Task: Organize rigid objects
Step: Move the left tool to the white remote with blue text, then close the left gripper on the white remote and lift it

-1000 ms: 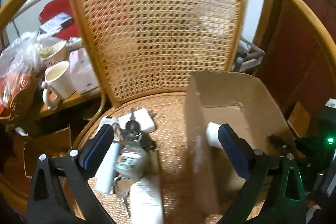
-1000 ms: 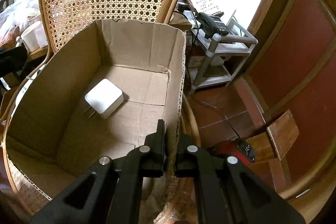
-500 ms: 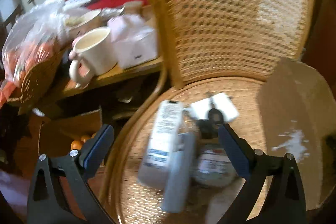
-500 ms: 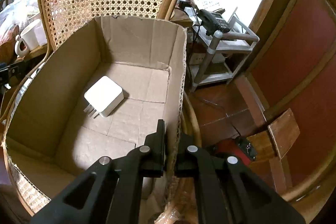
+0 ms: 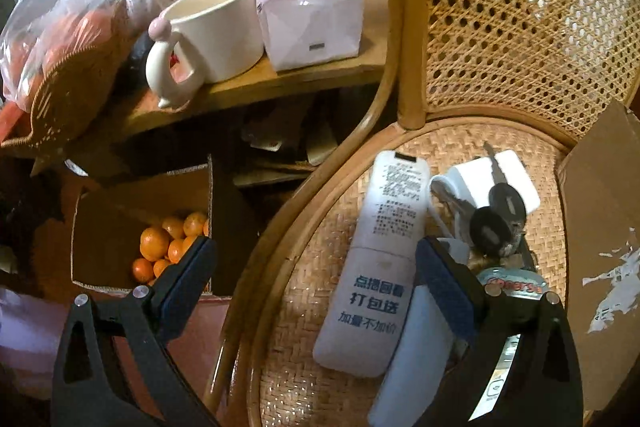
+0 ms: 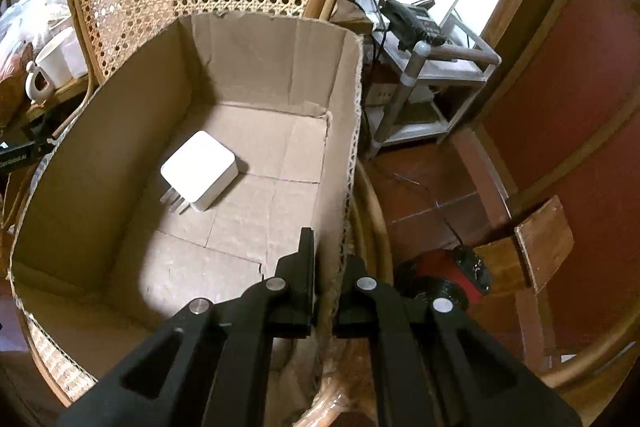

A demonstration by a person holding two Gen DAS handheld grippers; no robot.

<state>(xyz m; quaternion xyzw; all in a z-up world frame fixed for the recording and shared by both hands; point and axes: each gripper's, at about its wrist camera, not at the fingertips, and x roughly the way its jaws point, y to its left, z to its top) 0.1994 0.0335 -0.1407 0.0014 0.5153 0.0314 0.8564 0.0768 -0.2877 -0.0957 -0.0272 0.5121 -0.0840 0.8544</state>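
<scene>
Swinging away from the cardboard box, the left gripper (image 5: pixel 312 267) now looks down over the left part of the wicker chair seat (image 5: pixel 320 239), where a second ago it faced the chair back squarely with the box between its fingers. Its jaws stand wide and hold nothing; one finger hangs over the floor beside the chair, the other over the pile of things on the seat. The right gripper (image 6: pixel 326 291) has barely shifted: its jaws are pinched narrow on the right wall of the cardboard box (image 6: pixel 348 147), steadying it on the seat.

As for progress, one item is put away: a white charger (image 6: pixel 198 177) lies on the box floor, prongs toward the camera, clear of the walls. The rest waits on the seat beside the box. A white remote (image 5: pixel 380 251) with printed text lies lengthwise, a pale flat bar (image 5: pixel 416 347) touching its lower right edge. Right of those sit a second white adapter (image 5: pixel 508 179) with a cord, a bunch of keys (image 5: pixel 496 215) with black heads lying across it, and a round tin (image 5: pixel 514 283) half hidden behind the left gripper's finger.

So the job looks early: one thing boxed, roughly five still out. The remote seems the nearest candidate for the open jaws.

On the side tabletop (image 5: pixel 288 79) stand a cream mug (image 5: pixel 208 31) and a pink carton (image 5: pixel 312 19); a carton of oranges (image 5: pixel 168 247) sits on the floor.
</scene>
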